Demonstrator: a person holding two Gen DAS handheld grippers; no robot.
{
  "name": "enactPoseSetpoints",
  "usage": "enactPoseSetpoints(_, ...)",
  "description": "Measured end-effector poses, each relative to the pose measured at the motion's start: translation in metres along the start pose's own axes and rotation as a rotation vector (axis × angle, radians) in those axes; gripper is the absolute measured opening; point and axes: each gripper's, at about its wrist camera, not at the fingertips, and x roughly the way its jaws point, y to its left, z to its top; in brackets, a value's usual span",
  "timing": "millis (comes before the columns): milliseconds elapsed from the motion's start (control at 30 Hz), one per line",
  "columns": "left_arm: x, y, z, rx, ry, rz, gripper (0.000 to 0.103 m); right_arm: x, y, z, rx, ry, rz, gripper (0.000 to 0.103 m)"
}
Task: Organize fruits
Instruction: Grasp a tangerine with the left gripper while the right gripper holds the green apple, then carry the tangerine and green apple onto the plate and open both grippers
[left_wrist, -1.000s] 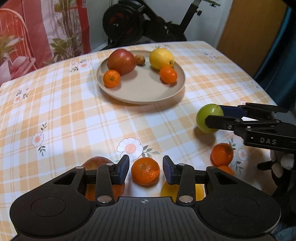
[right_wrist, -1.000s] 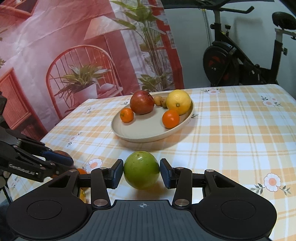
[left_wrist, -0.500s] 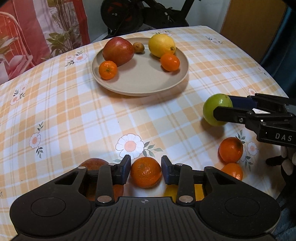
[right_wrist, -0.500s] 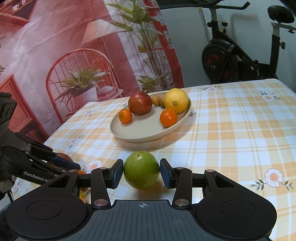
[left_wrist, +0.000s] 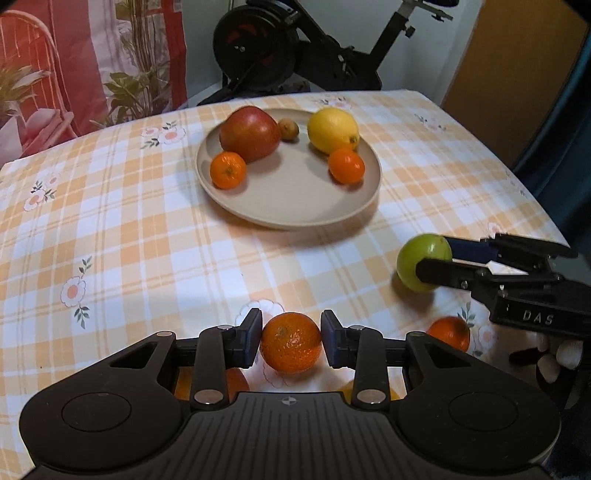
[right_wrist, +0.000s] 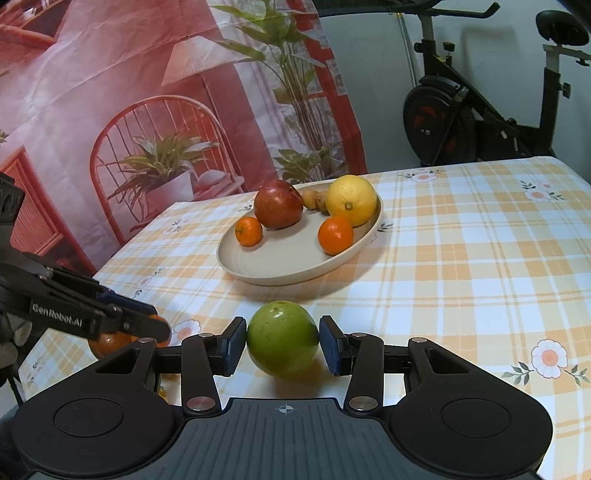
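Both hand-held grippers are holding fruit near the plate.

My left hand-held gripper (left_wrist: 291, 341), its jaws having just been closing, is pinching a mandarin (left_wrist: 290, 342) above the table (left_wrist: 147, 240). My right hand-held gripper (right_wrist: 282, 345) is pinching a green apple (right_wrist: 283, 343) just before the plate (right_wrist: 280, 269), which is carrying an apple, a lemon and two mandarins.

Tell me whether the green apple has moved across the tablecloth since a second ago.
No. In the right wrist view the green apple sits in the same spot just in front of the plate, between the right tool fingers.
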Motion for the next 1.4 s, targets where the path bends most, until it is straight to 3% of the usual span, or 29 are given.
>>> enactPoseSetpoints(267,-0.002,0.011,0.014,-0.056,-0.050,0.002,0.037,0.006,0.000,0.007,-0.014,-0.001,0.000,0.040)
enactPoseSetpoints(567,0.010,0.021,0.051,-0.123,-0.120,-0.004,0.037,0.023,0.002,0.032,-0.095,-0.010,-0.017,0.040)
enactPoseSetpoints(1000,0.051,0.038,0.079,-0.181,-0.122,0.004,0.036,0.073,0.005,0.067,-0.170,-0.003,-0.011,0.040)
enactPoseSetpoints(1167,0.057,0.041,0.082,-0.168,-0.115,0.011,0.037,0.095,0.014,0.067,-0.228,0.043,-0.018,0.039)
enactPoseSetpoints(1400,0.066,0.046,0.083,-0.178,-0.119,0.016,0.037,0.100,0.015,0.066,-0.229,0.029,-0.042,0.040)
